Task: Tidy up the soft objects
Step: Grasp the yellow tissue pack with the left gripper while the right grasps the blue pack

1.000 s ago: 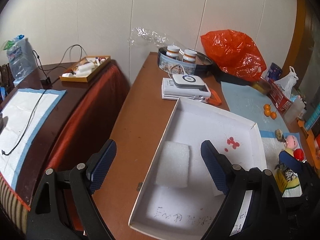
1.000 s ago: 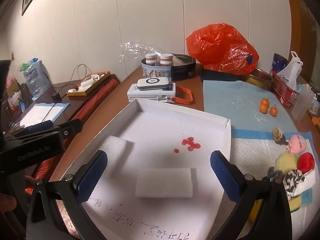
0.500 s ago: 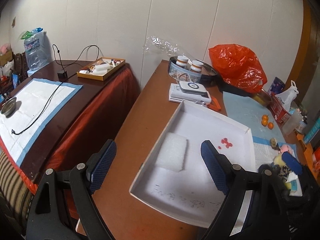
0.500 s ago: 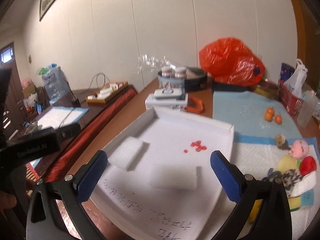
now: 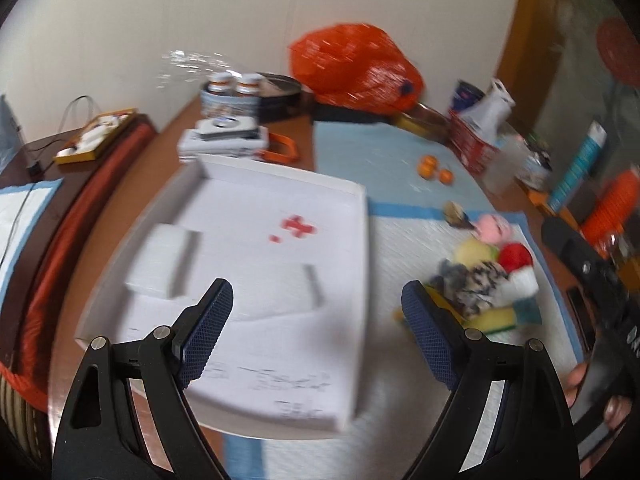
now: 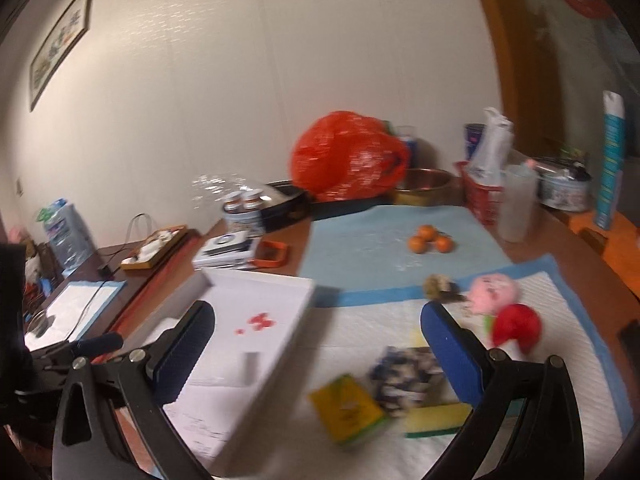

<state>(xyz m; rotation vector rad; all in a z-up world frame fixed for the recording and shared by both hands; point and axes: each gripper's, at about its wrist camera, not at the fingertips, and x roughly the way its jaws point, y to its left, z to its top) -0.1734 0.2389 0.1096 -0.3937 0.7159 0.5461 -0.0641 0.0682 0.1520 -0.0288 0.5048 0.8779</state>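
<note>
A white shallow box (image 5: 362, 248) holds two white foam blocks, one at the left (image 5: 160, 260) and one nearer the front (image 5: 276, 292). My left gripper (image 5: 316, 332) is open and empty above the box's front. A pile of soft things lies on the white pad (image 6: 560, 300) to the right: a pink plush (image 6: 494, 290), a red plush (image 6: 516, 326), a patterned cloth (image 6: 404, 372), yellow sponges (image 6: 348, 410). My right gripper (image 6: 316, 348) is open and empty above the pile and box edge. Both views are blurred.
An orange plastic bag (image 5: 356, 68), a round tin with two bottles (image 5: 234, 96), stacked books with a device (image 5: 224, 136), three small oranges (image 6: 428, 240) and a red basket (image 6: 484, 196) stand at the back. A side table (image 5: 24, 184) is on the left.
Both grippers have swung to the right, toward the soft pile on the pad. The foam blocks lie in the box as before. Both grippers stay open.
</note>
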